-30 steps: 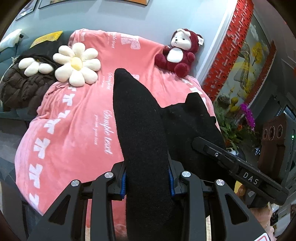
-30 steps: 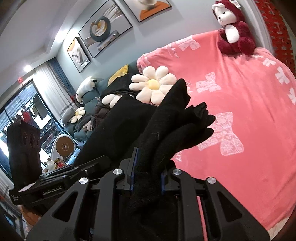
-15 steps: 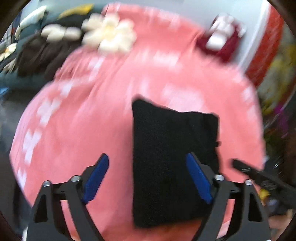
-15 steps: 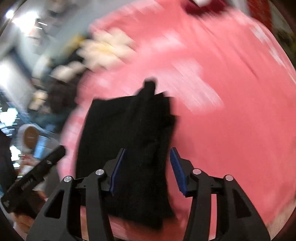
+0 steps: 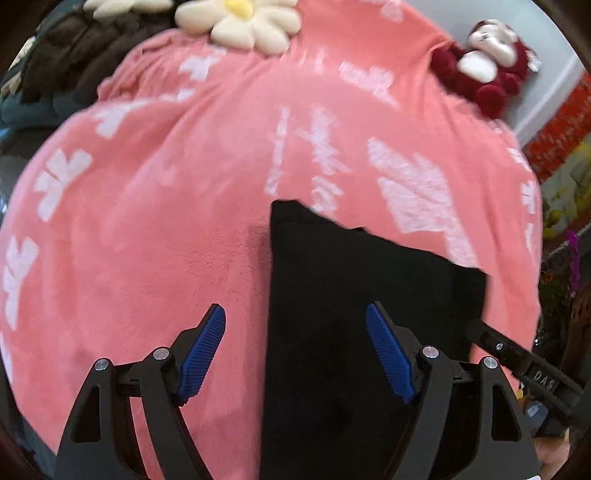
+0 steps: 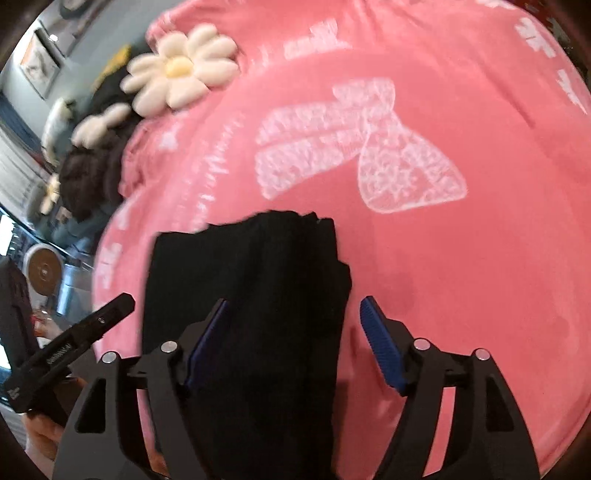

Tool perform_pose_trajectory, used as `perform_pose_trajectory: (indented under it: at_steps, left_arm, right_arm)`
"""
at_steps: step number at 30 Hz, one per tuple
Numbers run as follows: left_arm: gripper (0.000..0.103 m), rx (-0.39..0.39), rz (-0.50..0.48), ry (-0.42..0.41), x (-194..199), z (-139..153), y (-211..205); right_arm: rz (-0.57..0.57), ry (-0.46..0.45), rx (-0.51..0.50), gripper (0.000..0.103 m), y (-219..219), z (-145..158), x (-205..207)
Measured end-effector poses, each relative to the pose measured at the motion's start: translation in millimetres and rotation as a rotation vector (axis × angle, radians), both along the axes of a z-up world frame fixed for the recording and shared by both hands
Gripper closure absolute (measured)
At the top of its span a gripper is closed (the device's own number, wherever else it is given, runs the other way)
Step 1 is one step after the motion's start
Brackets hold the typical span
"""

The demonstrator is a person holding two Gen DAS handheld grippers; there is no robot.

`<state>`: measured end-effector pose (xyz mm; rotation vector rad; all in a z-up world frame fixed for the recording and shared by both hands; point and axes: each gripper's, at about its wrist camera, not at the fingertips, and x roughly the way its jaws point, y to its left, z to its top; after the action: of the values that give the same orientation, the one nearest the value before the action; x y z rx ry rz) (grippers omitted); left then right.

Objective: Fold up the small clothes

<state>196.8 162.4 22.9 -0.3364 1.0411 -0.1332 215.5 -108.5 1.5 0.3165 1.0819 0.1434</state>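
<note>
A black folded garment (image 5: 354, 295) lies flat on the pink blanket (image 5: 166, 221). It also shows in the right wrist view (image 6: 255, 295). My left gripper (image 5: 295, 343) is open and empty, just above the garment's near left part. My right gripper (image 6: 295, 332) is open and empty, over the garment's near right edge. The garment's near end is hidden behind the gripper bodies.
A daisy-shaped cushion (image 5: 240, 18) and a dark padded jacket (image 5: 74, 55) lie at the blanket's far left. A red and white plush bear (image 5: 487, 70) sits at the far right. The other gripper's black handle (image 5: 524, 365) shows at the right edge.
Both grippers have opened and let go of the black garment. It has dropped from a raised hold to lie flat on the blanket. Both cameras now look down at it.
</note>
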Motion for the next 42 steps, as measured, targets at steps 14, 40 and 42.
perform_pose_trajectory:
  at_steps: [14,40,42]
  left_arm:
    - [0.094,-0.03,-0.109,-0.079,20,-1,-13]
    - [0.05,-0.032,-0.086,-0.093,-39,7,-25]
    - [0.039,-0.02,-0.092,-0.089,-64,12,-24]
  right_arm:
    - [-0.043,-0.053,0.137,0.061,-10,-4,-14]
    - [-0.047,-0.156,0.087,0.068,-26,29,-71]
    - [0.038,-0.103,0.057,0.068,-17,26,-90]
